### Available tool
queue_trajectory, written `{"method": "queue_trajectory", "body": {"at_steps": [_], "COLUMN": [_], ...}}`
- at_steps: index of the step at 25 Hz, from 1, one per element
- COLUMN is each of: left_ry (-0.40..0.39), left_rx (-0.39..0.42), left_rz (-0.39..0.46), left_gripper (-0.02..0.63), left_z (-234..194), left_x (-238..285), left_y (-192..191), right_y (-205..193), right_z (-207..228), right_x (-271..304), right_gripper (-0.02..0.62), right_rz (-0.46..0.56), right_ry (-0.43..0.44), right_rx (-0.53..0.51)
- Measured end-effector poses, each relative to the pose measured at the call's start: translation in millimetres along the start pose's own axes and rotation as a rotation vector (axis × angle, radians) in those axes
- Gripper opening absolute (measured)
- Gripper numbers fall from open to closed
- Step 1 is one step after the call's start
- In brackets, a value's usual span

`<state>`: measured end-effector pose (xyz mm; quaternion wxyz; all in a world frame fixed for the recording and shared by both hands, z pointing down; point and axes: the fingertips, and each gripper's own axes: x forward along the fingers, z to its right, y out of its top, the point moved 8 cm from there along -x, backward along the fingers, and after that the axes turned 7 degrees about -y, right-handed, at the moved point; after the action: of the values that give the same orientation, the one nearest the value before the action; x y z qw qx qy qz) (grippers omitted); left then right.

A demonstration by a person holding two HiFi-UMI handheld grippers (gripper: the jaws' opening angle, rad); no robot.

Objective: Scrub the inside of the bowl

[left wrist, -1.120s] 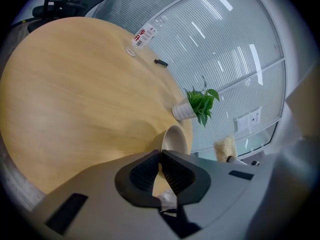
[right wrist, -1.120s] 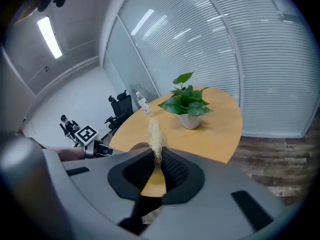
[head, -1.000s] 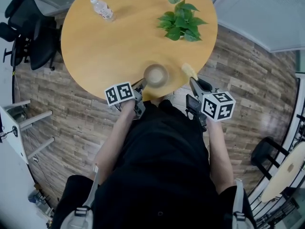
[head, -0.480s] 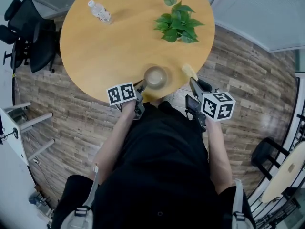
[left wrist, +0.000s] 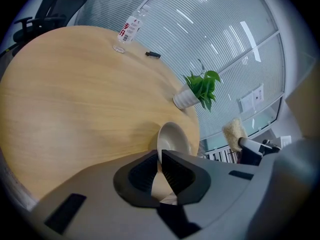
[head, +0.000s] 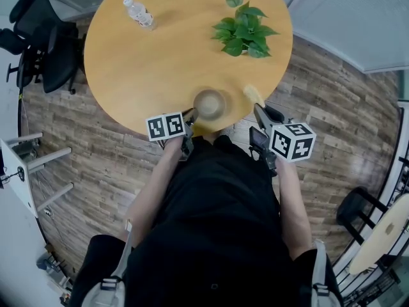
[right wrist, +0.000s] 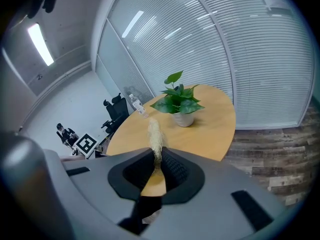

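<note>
Item 1, bowl (head: 209,103): sitting at the near edge of the table (head: 147,62), in the same place as a second ago.
Item 2, left gripper (left wrist: 160,160): jaws nearly together, pinching the bowl's near rim. Its marker cube is now showing a touch nearer the bowl, with the wrist rolling slightly, so it is probably steadying or tipping the bowl.
Item 3, right gripper (right wrist: 156,160): jaws clamping the scrubber (right wrist: 155,131), keeping still.
Item 4, scrubber: being held just right of the bowl, not inside it.
Status: scrubbing is not yet starting; the bowl is being readied.
</note>
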<state>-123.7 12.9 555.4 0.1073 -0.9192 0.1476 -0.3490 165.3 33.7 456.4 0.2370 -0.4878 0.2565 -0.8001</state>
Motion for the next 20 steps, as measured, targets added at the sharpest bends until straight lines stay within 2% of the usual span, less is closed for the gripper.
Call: {"method": "queue_trajectory", "body": {"at_steps": [3, 9, 13, 17, 20], "left_ry": [0.006, 0.044, 0.049, 0.058, 0.093], "left_rx": [0.020, 0.131, 0.153, 0.166, 0.212], "left_rz": [-0.008, -0.031, -0.022, -0.029, -0.014], "left_gripper": [0.020, 0.026, 0.069, 0.069, 0.069], "left_z": [-1.2, 0.6, -1.7, -2.5, -2.0], "left_x": [-1.3, -13.0, -19.5, -22.1, -28.4], "left_y": [-0.6, -1.7, -1.4, -2.8, 3.0], "right_y": [-1.9, -2.9, -0.9, 1.0, 4.0], "right_z": [-2.8, -13.2, -21.6, -24.0, -24.1], "right_x": [2.3, 7.8, 11.7, 11.6, 12.0], "right_gripper": [0.043, 0.043, 0.043, 0.043, 0.043], "right_rz": [-0.012, -0.025, -0.027, -0.028, -0.027], "right_ry": [0.001, 0.023, 0.040, 0.043, 0.046], "right_rx": [-0.014, -0.024, -0.036, -0.039, -0.041]}}
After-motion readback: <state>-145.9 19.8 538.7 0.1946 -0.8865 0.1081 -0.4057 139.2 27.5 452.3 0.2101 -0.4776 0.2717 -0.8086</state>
